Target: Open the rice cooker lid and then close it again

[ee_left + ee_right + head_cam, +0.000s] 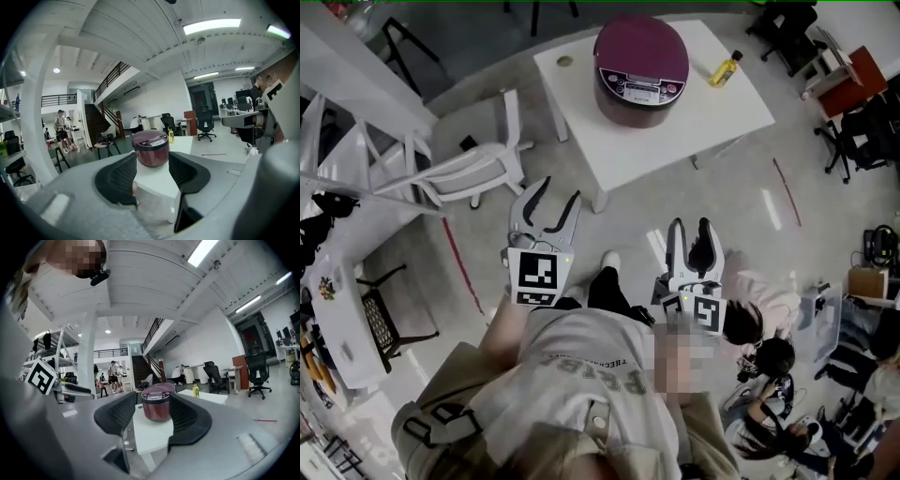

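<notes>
A maroon rice cooker with its lid down stands on a white table at the top of the head view. Both grippers hover over the floor, well short of the table. My left gripper is open, its jaws pointing toward the table with nothing between them. To its right, a little further back, my right gripper is also open and empty. In the left gripper view the rice cooker is framed in the gap of the left gripper. The right gripper view likewise shows the rice cooker beyond the right gripper.
A small yellow bottle lies on the table right of the cooker. A white chair stands left of the table. People sit low at the right. Dark office chairs stand at the far right.
</notes>
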Available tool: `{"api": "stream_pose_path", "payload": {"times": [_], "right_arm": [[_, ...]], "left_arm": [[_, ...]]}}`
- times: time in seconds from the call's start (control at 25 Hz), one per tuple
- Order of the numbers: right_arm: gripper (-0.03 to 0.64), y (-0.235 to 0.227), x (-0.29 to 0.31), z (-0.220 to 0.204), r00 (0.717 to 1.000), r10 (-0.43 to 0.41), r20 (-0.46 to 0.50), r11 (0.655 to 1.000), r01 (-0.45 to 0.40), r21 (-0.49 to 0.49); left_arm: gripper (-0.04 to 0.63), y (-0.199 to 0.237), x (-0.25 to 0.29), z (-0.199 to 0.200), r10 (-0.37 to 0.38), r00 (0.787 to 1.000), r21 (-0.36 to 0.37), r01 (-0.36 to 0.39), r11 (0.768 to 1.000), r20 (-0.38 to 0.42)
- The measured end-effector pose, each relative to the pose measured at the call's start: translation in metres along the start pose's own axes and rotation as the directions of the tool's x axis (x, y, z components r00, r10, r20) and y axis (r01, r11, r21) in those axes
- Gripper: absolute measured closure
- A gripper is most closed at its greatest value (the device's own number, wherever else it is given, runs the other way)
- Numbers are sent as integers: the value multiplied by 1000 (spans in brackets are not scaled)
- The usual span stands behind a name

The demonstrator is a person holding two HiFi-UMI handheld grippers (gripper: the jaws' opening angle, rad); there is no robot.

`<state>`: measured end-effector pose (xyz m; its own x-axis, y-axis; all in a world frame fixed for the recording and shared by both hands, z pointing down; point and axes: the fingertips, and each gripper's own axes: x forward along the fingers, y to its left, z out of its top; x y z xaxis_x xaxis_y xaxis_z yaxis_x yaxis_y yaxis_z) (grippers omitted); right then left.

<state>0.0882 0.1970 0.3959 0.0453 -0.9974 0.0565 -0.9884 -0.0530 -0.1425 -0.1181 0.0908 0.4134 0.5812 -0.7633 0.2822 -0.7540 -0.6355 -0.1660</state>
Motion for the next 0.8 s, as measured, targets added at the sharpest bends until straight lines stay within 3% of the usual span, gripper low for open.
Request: {"api": "stream_pose_path", "payload": {"times": [0.52,0.8], "right_arm": [[416,-61,95,27,988,156,5,988,-155,-24],[416,-76,122,26,981,196,-9,981,-196,-5]], "left_arm": [[373,0,83,41,131,991,-18,-131,991,6],[373,-2,108,42,145,989,-4,-145,989,-31]]}}
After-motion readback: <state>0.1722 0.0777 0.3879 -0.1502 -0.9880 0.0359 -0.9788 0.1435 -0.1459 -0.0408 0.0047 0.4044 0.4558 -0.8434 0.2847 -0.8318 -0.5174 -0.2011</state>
